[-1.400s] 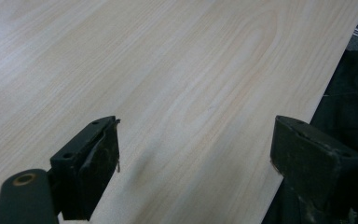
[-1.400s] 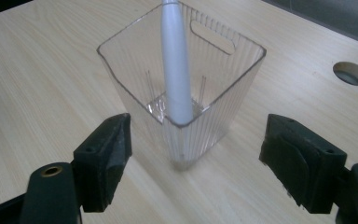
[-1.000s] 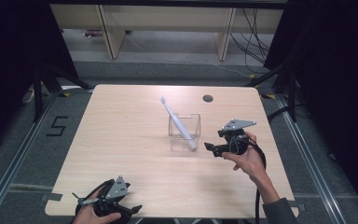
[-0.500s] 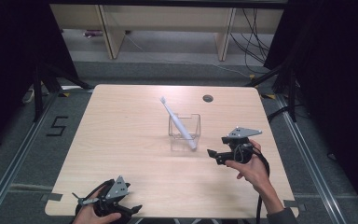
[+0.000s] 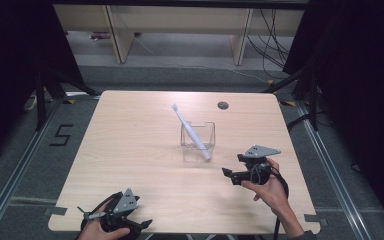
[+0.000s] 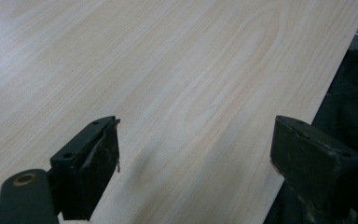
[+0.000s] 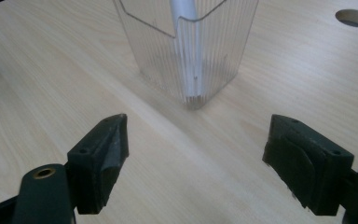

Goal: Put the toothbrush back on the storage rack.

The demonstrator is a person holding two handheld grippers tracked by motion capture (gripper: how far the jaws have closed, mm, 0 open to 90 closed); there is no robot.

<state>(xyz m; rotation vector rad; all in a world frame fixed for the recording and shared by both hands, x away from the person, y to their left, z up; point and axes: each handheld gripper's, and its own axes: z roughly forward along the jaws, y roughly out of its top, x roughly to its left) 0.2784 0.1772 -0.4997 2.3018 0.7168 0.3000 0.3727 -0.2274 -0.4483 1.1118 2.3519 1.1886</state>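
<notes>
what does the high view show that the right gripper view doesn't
High view alone: the toothbrush's bristled head leaning out over the cup rim, the left claw at the table's near edge, the person's hands, the floor and shelving behind.

Right gripper view alone: the cup's ribbed wall up close and the toothbrush's handle end resting on the cup's bottom, seen between the right claw's open jaws.

Both: the clear cup, the white toothbrush inside it, the wooden table and its round hole.

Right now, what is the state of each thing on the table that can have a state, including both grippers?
Toothbrush: standing tilted in the cup, head up, leaning to the far left.
Clear cup: upright on the table, not held.
Right gripper: open, empty, pointing at the cup.
Left gripper: open, empty, at the near table edge.
</notes>
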